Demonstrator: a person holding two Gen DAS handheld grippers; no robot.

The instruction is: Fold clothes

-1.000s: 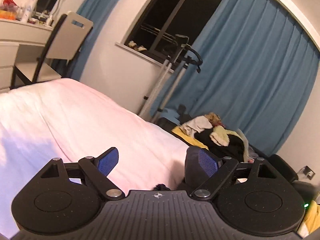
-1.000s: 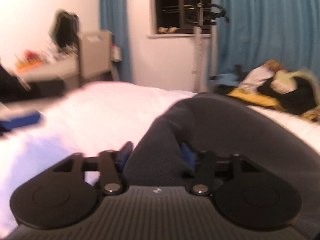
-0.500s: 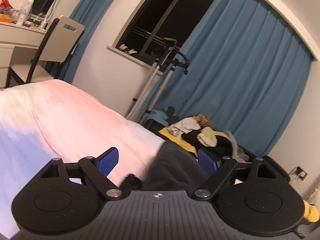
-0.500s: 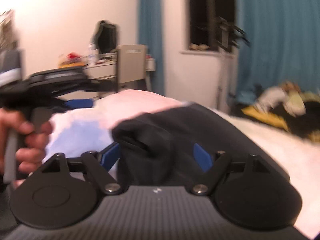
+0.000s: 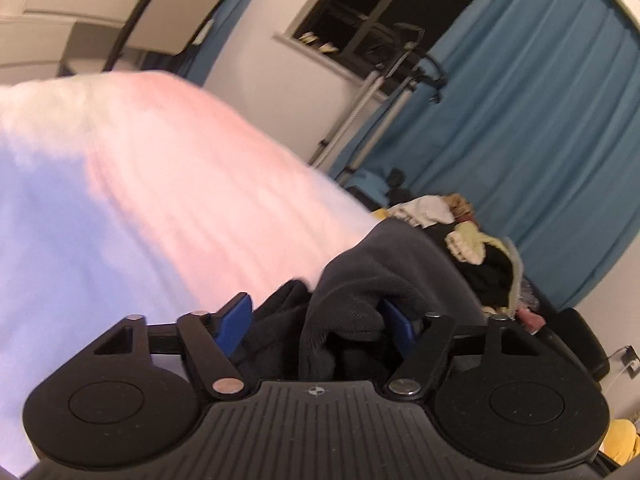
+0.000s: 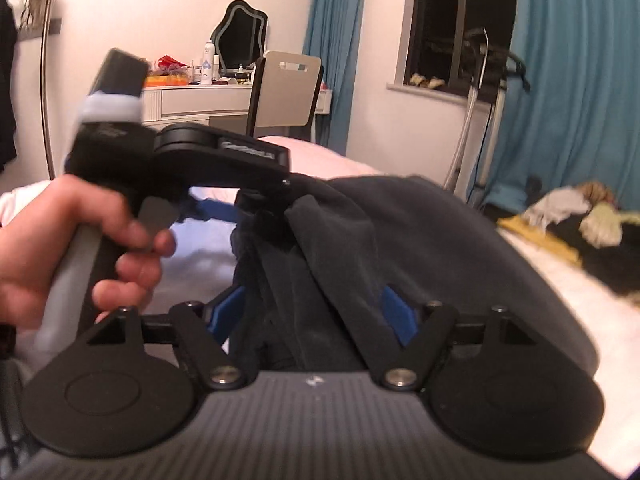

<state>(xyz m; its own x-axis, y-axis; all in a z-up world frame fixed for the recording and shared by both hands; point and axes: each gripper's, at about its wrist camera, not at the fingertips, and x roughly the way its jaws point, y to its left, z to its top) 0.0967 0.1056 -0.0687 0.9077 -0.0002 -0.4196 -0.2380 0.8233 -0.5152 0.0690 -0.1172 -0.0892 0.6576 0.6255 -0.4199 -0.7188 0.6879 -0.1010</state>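
Fabric fills both sets of jaws as I watch. On my left gripper point(image 5: 316, 322) the two blue pads are closing around a bunched fold of one dark grey fleece garment point(image 5: 404, 264); the cloth sits between them, the right pad half buried in it, though I cannot tell whether they press it yet. On my right gripper point(image 6: 310, 316) the two blue pads are likewise closing with the same garment point(image 6: 420, 232) between them, its folds hanging down into the gap; the grip itself I cannot confirm.

From the right wrist view I see the left gripper point(image 6: 216, 210) from the side, just ahead and to the left, its tip at the garment's near edge, with one hand point(image 6: 68, 240) wrapped around its handle.

The garment lies draped over one bed with a pale pink and white fleecy cover point(image 5: 172, 184), near the bed's right side.

Further out I count one heap of mixed clothes point(image 6: 580, 224), white, yellow and black, beyond the bed's far right edge. Two blue curtains point(image 6: 576, 80) flank one dark window point(image 6: 452, 24). One garment steamer on a metal pole point(image 5: 384, 92) stands before the window. One beige chair point(image 6: 286, 96) is at one white dressing table point(image 6: 192, 100), which carries one wavy-edged mirror point(image 6: 238, 40) and several small bottles, too blurred to count.
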